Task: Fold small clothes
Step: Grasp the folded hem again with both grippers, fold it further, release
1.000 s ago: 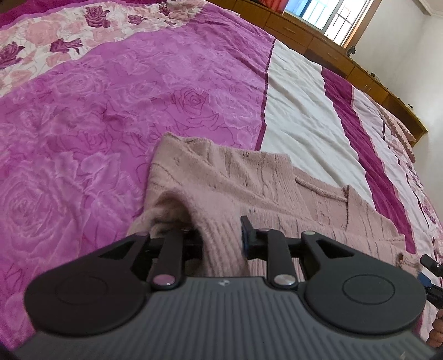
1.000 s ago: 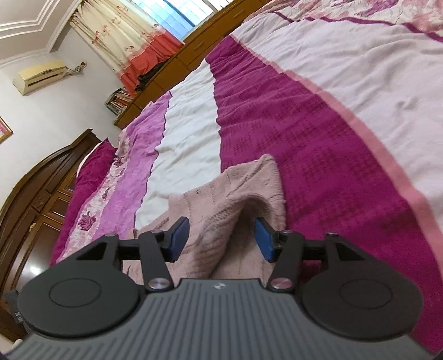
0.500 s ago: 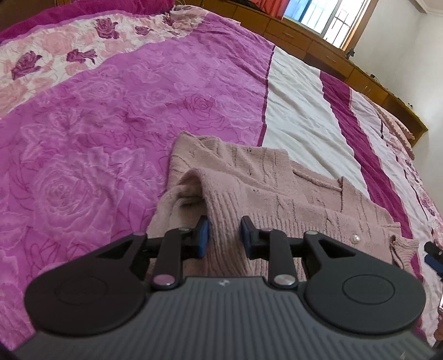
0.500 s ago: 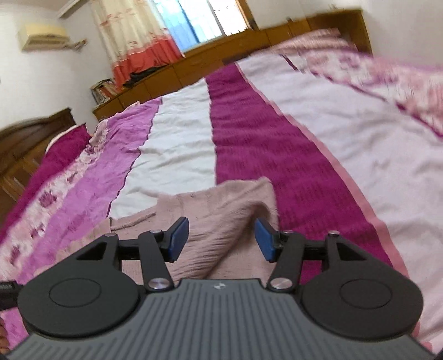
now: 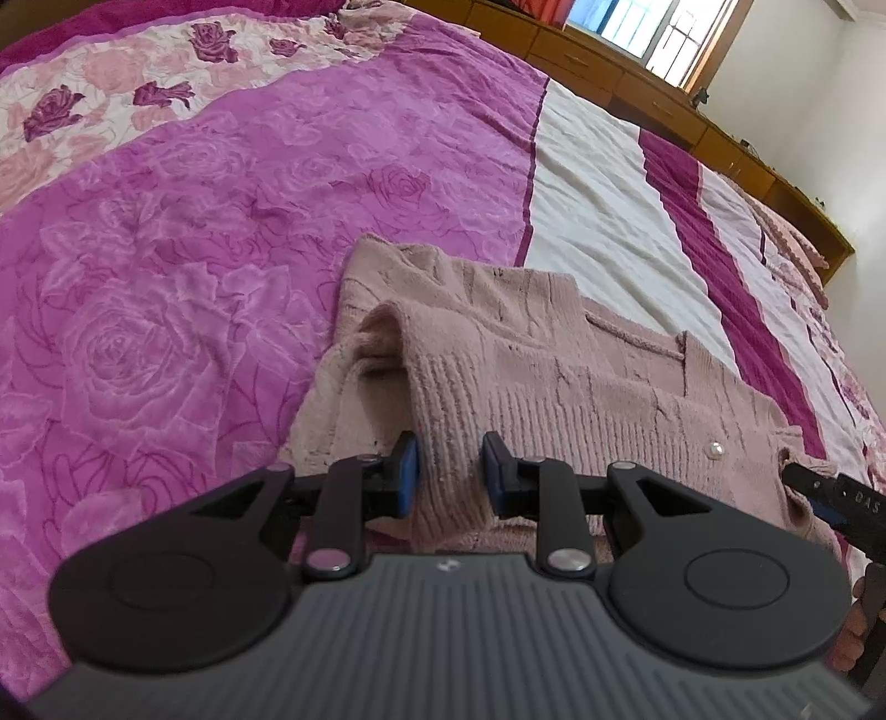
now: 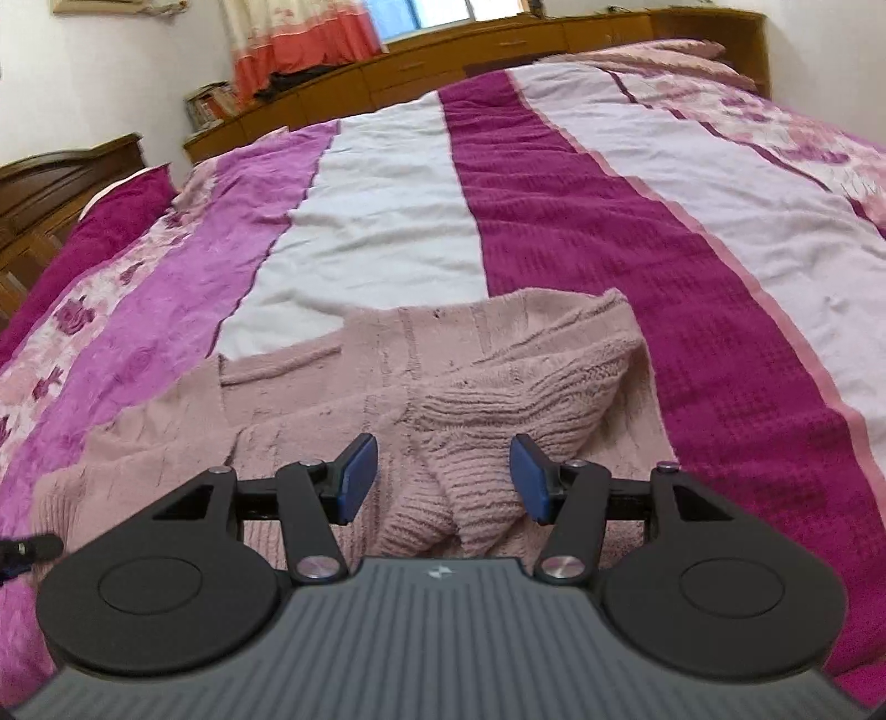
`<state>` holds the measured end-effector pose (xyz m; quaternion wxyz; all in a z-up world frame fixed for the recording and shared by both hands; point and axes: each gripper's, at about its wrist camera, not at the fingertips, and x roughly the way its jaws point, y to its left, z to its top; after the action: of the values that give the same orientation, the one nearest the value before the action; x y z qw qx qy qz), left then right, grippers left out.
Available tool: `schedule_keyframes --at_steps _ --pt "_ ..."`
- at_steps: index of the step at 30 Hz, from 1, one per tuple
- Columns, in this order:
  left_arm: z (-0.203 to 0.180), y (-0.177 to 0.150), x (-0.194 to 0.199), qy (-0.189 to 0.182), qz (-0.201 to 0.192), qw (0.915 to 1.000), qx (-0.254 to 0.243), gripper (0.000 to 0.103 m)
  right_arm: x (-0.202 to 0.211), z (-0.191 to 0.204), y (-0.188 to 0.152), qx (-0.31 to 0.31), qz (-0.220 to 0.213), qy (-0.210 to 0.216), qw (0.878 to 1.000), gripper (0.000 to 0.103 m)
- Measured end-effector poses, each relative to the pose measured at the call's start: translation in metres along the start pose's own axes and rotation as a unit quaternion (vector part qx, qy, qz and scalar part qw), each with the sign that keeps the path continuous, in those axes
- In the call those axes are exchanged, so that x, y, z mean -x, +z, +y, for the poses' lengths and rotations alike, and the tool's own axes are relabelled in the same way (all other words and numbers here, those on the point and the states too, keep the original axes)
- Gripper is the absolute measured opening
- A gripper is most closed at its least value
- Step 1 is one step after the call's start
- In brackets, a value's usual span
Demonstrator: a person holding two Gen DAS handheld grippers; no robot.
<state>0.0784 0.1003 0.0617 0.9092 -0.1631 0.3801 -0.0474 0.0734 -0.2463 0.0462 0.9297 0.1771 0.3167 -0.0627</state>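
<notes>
Sleeve (image 5: 443, 399) drawn inward, bedspread (image 5: 166, 277) around

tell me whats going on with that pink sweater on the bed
A person is folding a pink knit sweater on a striped bedspread. The left gripper is shut on a ribbed cuff folded over the body. The right gripper has the other sleeve between open jaws.

bedspread (image 6: 581, 232) bare beyond cardigan (image 6: 343, 387), cabinets (image 6: 498, 50) far
</notes>
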Motion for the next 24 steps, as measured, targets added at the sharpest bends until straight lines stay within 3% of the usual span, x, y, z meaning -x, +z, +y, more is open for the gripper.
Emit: schedule_keyframes --at_steps 3,7,9,12,16,24 --pt "-0.002 -0.002 -0.005 0.002 0.005 1.0 -0.002 0.027 -0.007 0.0 -0.001 -0.011 0.006 -0.012 1.0 0.057" --pt "-0.005 -0.003 -0.008 0.005 0.01 0.9999 -0.007 0.027 -0.013 -0.001 0.0 -0.008 0.009 -0.046 0.999 0.023" --pt "-0.005 -0.002 -0.009 0.002 0.012 0.9999 -0.009 0.026 -0.013 -0.006 0.003 -0.013 0.011 -0.051 0.999 0.013" --pt "-0.004 0.0 -0.006 -0.022 0.013 0.9996 -0.011 0.016 -0.006 -0.023 0.008 -0.057 0.011 -0.018 0.998 0.01" --pt "-0.004 0.009 -0.001 -0.057 0.004 0.9984 0.004 0.015 0.008 -0.045 0.019 -0.112 -0.008 0.042 0.993 0.009" --pt "-0.003 0.046 0.0 -0.077 -0.041 0.9941 0.065 0.014 0.013 -0.057 0.051 -0.153 -0.04 0.09 0.983 0.009"
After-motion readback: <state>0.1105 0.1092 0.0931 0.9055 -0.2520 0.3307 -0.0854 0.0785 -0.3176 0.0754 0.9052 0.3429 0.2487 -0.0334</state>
